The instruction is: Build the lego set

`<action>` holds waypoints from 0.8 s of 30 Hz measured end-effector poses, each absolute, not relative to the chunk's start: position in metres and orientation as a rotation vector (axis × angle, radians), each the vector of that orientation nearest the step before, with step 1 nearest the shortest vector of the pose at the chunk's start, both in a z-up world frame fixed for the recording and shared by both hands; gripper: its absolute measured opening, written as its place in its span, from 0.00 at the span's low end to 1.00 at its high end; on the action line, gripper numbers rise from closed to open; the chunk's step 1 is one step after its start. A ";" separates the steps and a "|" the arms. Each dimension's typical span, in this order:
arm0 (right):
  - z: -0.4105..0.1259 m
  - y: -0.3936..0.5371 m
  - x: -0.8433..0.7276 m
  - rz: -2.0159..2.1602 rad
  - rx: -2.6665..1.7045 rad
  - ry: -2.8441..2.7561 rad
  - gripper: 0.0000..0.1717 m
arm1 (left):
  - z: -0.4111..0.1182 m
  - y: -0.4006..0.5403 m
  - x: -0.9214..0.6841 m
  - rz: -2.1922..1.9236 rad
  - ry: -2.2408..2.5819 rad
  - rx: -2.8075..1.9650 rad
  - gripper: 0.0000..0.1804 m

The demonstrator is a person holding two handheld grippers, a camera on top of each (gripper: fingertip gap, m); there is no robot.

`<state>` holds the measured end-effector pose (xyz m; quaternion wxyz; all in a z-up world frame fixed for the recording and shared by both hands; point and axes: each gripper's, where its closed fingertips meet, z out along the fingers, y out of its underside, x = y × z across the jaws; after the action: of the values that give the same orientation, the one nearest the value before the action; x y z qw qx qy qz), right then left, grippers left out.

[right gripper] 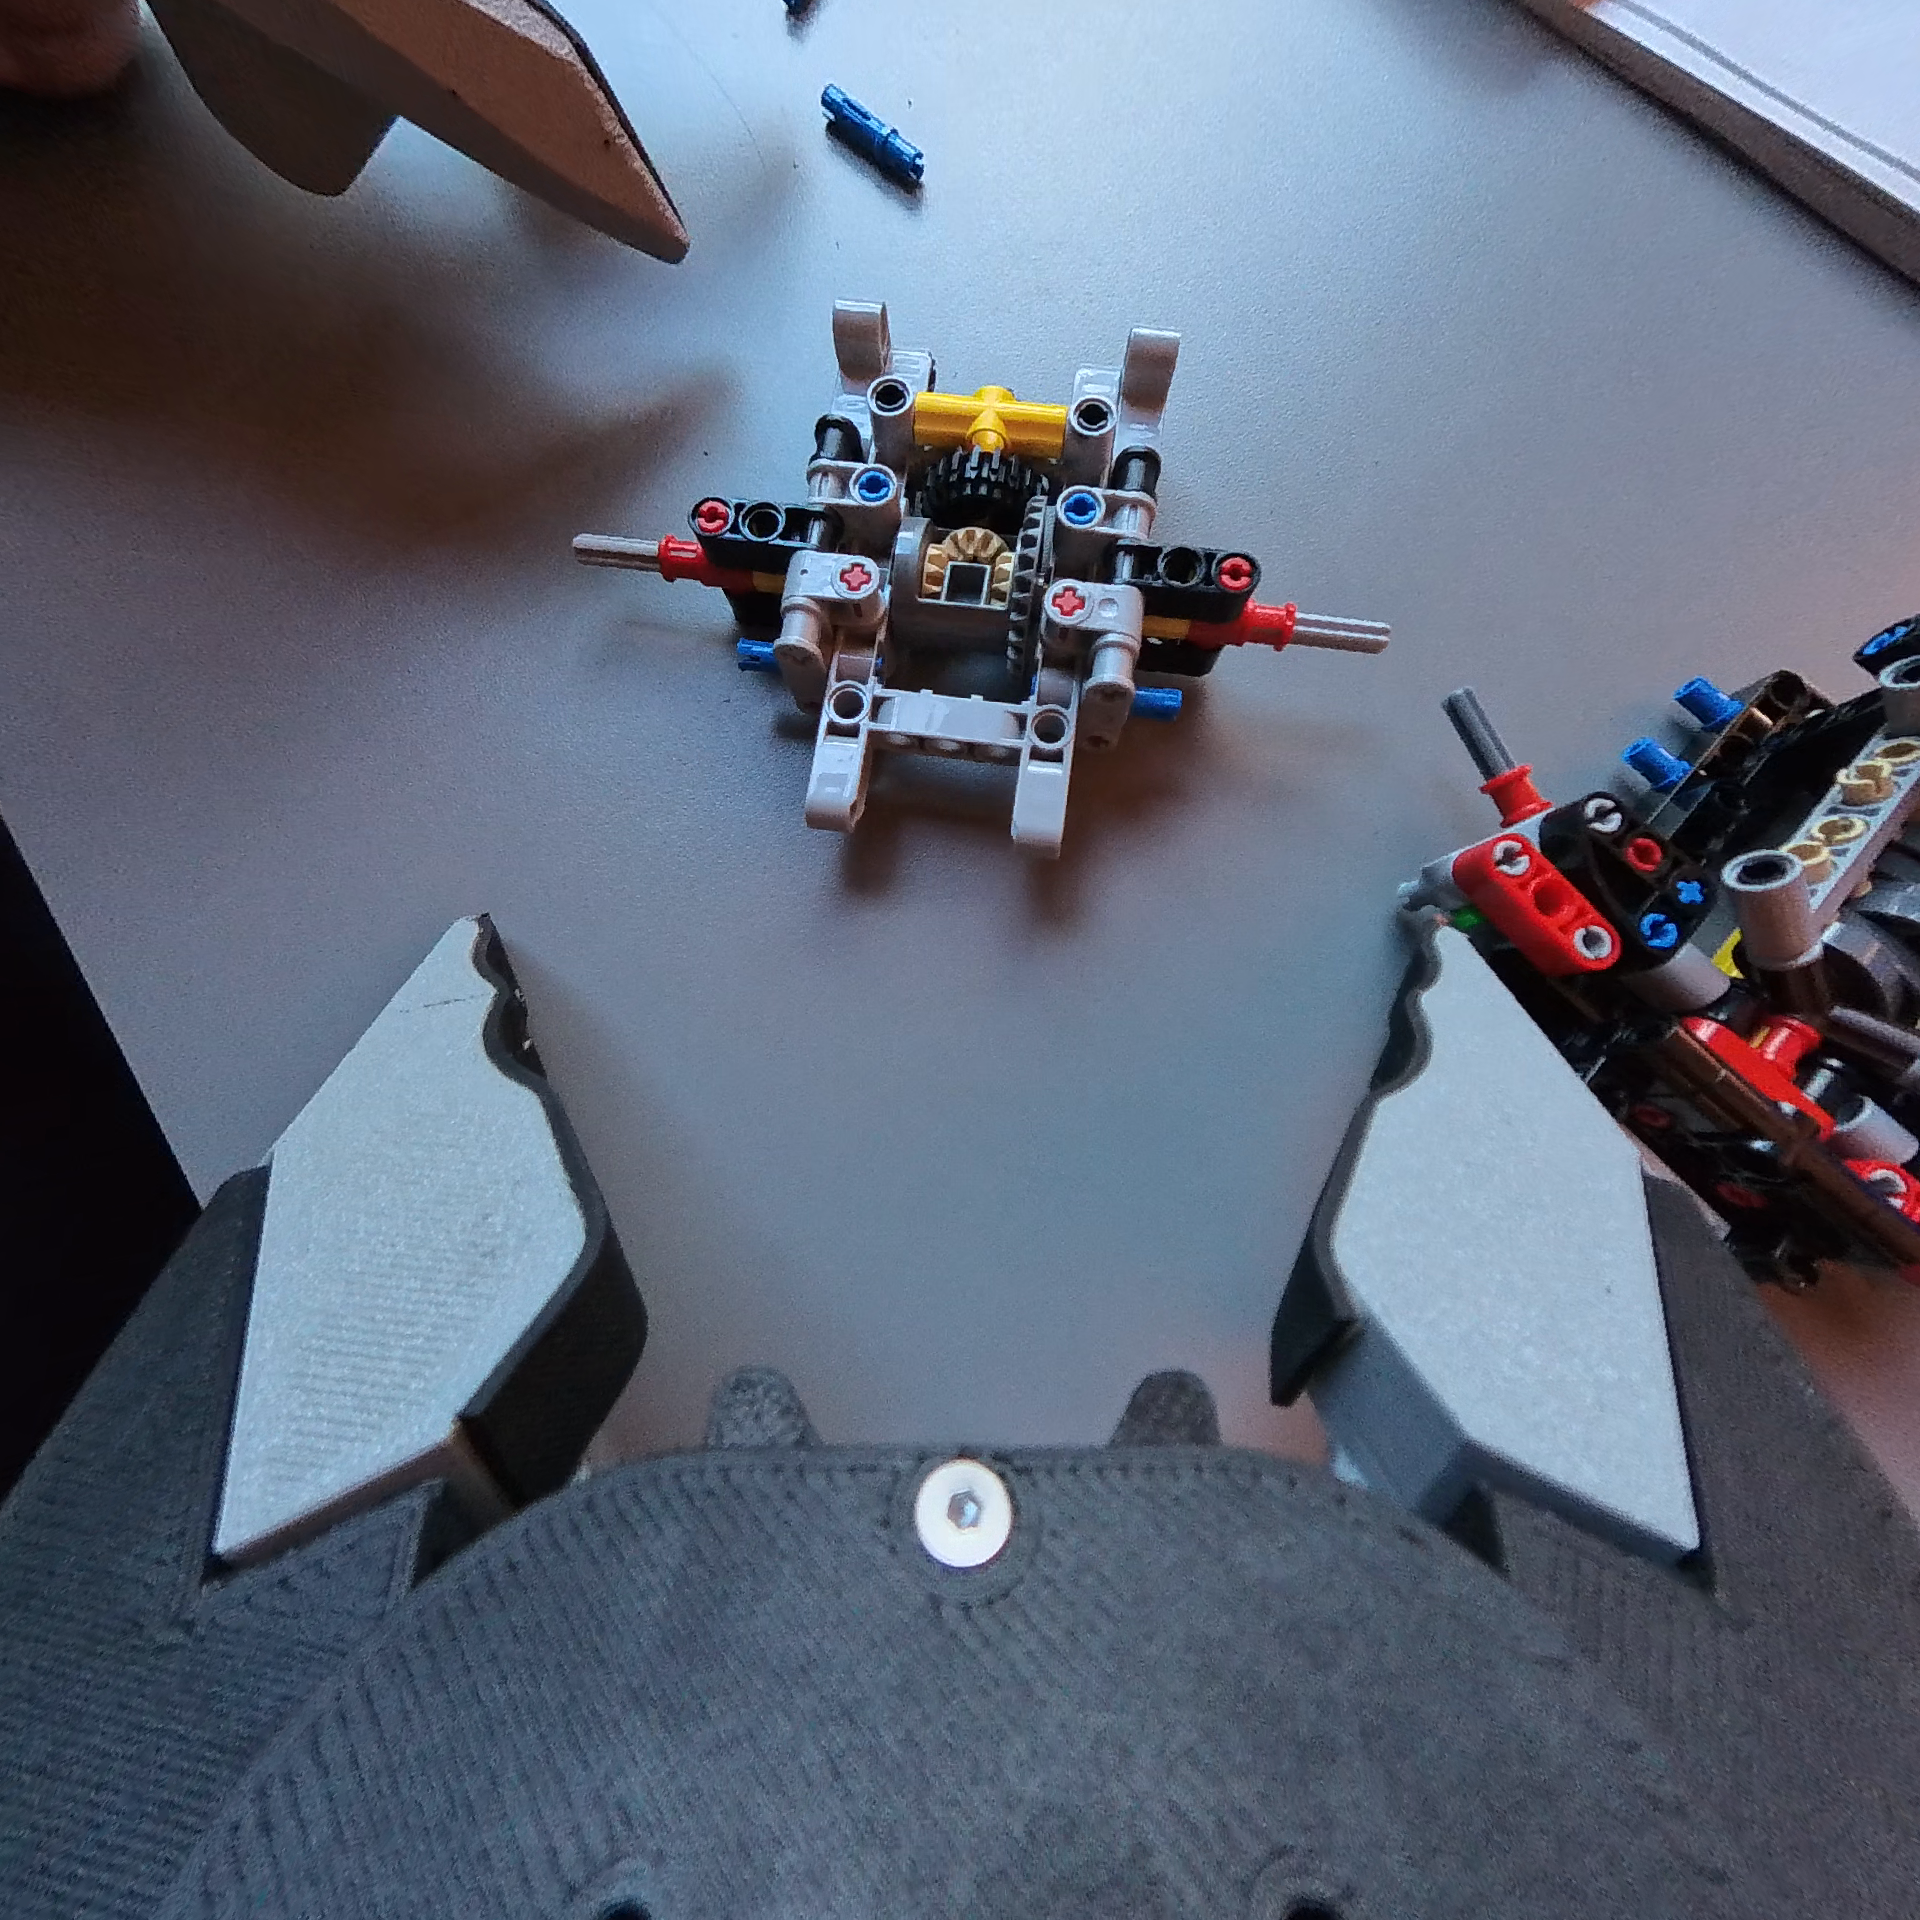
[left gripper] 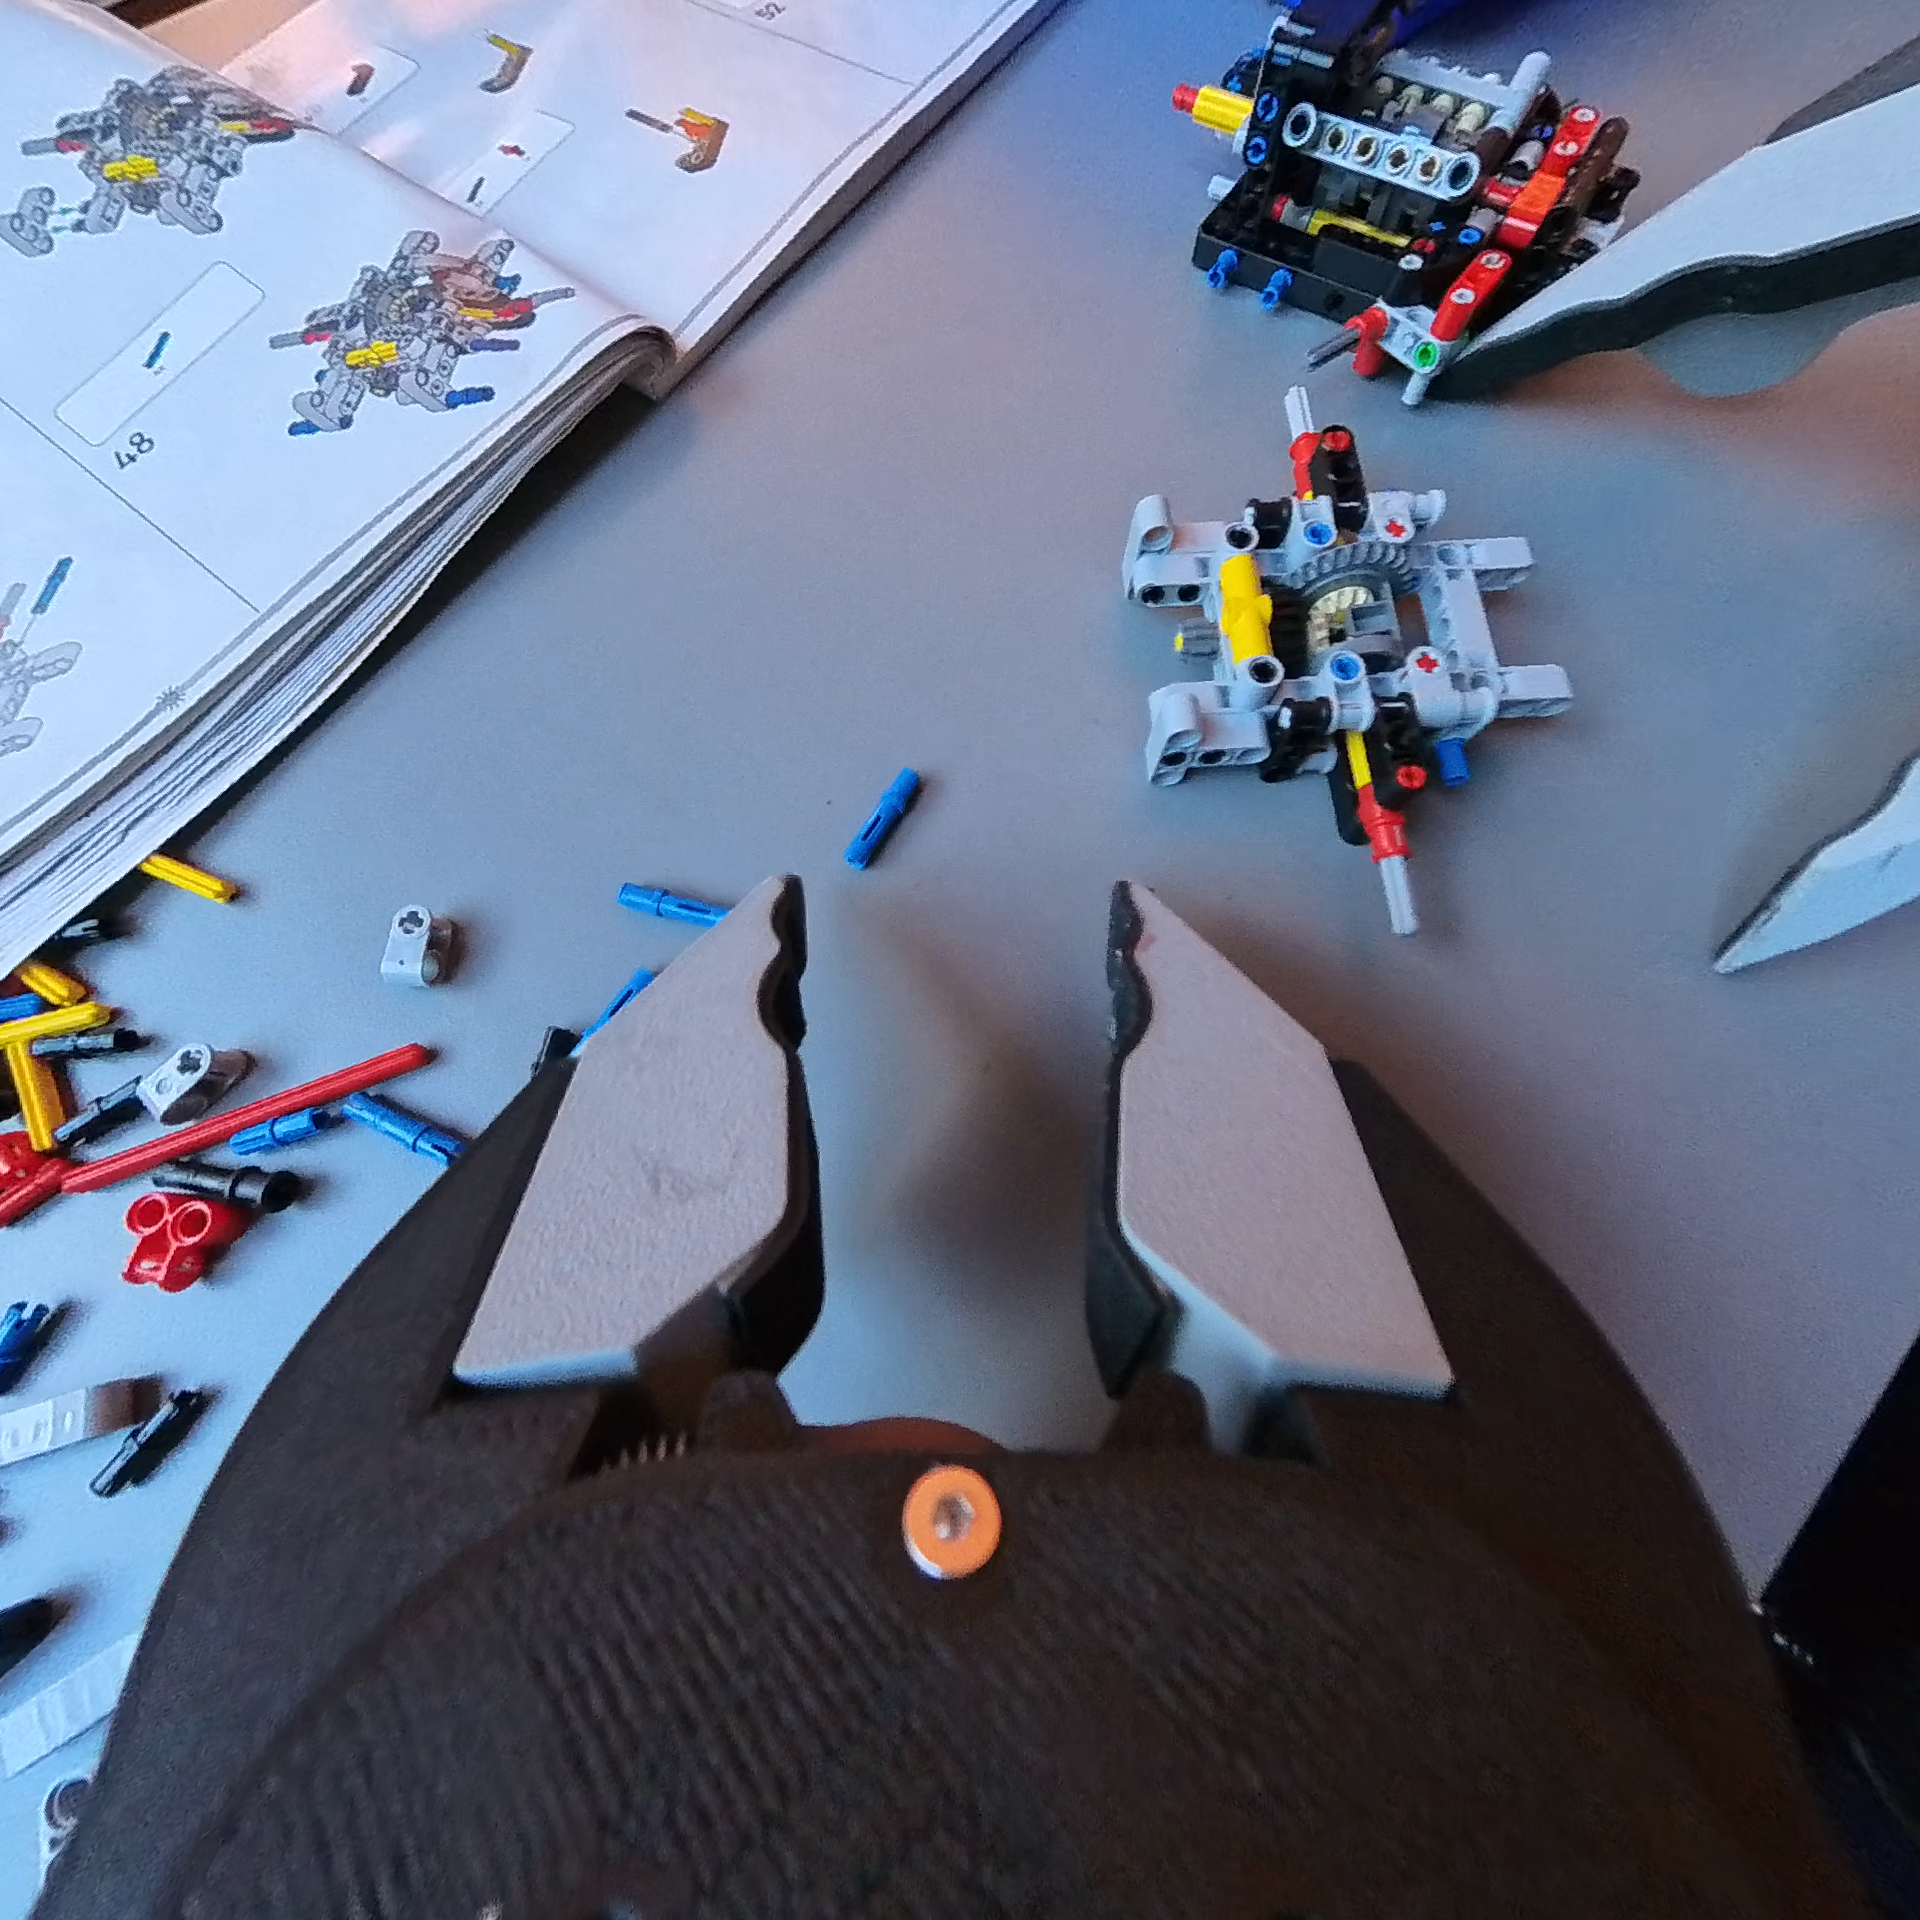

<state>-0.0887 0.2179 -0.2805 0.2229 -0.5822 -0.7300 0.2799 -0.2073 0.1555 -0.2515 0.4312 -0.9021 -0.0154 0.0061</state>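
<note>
Your left tongs [left gripper: 956,894] gape bare over the bench [left gripper: 935,520], a blue pin [left gripper: 881,818] just ahead; your right tongs [right gripper: 956,935] spread wide, empty, facing the grey gear assembly [right gripper: 977,582].

The open booklet [left gripper: 312,436] runs off the picture's left and top edges. Beside it, a pile of loose pieces [left gripper: 94,1122] is cut off too. A blue pin [left gripper: 613,1003] is half hidden behind the left gripper [left gripper: 956,894]. The big black model [right gripper: 1766,987] runs off the right edge.

Grey brick assembly [right gripper: 977,582] flat on table, blue pin [left gripper: 881,819] nearby
</note>
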 end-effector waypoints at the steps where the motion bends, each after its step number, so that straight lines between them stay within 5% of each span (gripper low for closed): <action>1: -0.281 0.218 -0.089 0.773 -1.608 -2.016 0.92 | -0.251 0.156 -0.207 0.018 -0.033 -2.247 0.31; 24: -0.281 0.217 -0.100 0.780 -1.593 -2.029 0.92 | -0.250 0.151 -0.192 -0.005 0.032 -2.237 0.32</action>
<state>-0.0997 0.2166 -0.2806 0.2214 -0.5763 -0.7343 0.2823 -0.1921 0.1513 -0.2499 0.4368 -0.8995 0.0128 -0.0018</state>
